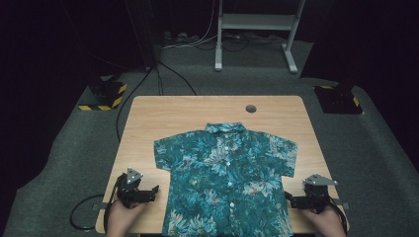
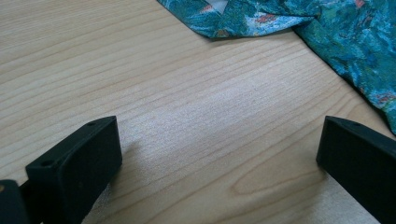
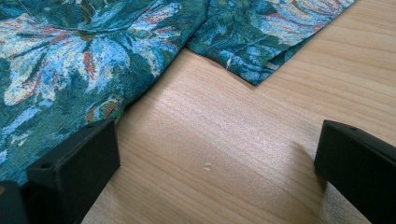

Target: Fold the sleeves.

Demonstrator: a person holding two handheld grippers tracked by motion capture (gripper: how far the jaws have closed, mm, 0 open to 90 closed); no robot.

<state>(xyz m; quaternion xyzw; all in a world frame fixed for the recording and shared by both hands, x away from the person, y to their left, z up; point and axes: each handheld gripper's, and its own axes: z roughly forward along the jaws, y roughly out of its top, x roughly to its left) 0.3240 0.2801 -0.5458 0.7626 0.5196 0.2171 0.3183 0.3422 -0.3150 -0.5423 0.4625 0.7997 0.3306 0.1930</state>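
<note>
A teal floral short-sleeved shirt lies flat and buttoned on the wooden table, collar toward the far edge. My left gripper rests on the table just left of the shirt's lower side, jaws wide open with bare wood between them. The left sleeve lies ahead of it. On the opposite side my right gripper stands open too, its left jaw beside the shirt's side edge. The right sleeve is ahead of it.
A round cable hole sits near the table's far edge. Beyond the table are a white metal frame, floor cables and black stands with yellow-black hazard tape. Bare wood flanks the shirt on both sides.
</note>
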